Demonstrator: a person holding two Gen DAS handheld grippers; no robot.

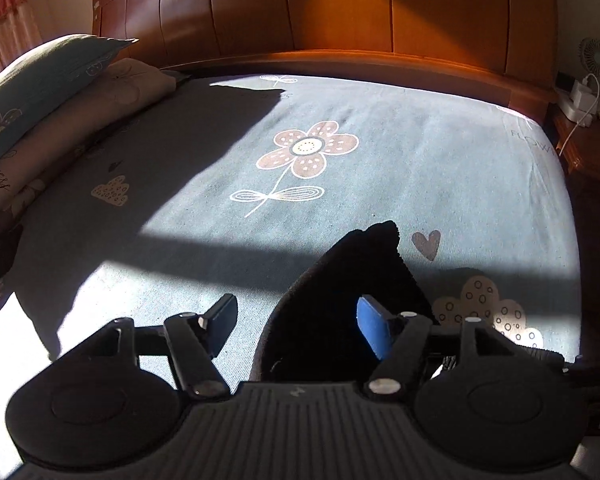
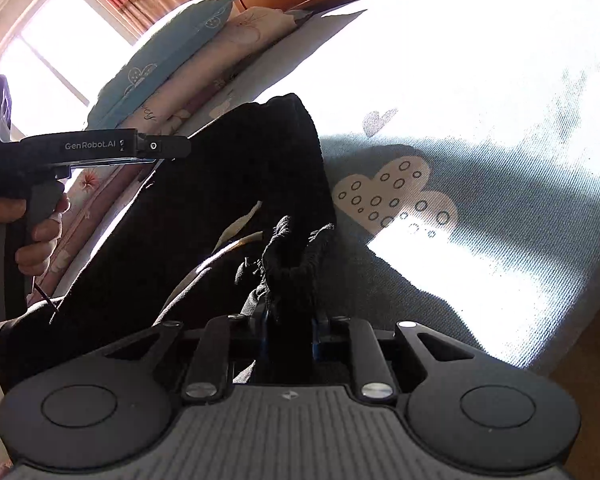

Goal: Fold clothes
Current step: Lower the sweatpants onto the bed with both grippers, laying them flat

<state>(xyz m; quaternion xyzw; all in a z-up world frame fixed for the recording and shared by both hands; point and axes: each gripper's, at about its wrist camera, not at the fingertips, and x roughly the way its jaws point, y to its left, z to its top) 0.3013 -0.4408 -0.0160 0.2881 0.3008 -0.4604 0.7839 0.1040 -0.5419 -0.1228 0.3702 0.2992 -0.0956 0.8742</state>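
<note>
Two claws in play. My left gripper (image 1: 296, 320) is spread wide, pads clear of the black garment (image 2: 236, 184); cloth lies between the fingers, against the blue-padded one, but nothing pinches it. My right gripper (image 2: 290, 320) is clamped on a bunched, ribbed edge of that garment. It lies crumpled near the front edge of the grey flower-print bedsheet (image 1: 380, 168), partly in shadow. Pillows (image 1: 40, 92) are stacked at the left, by the wooden headboard (image 1: 340, 12). My hand (image 2: 36, 232) grips the left unit's handle.
</note>
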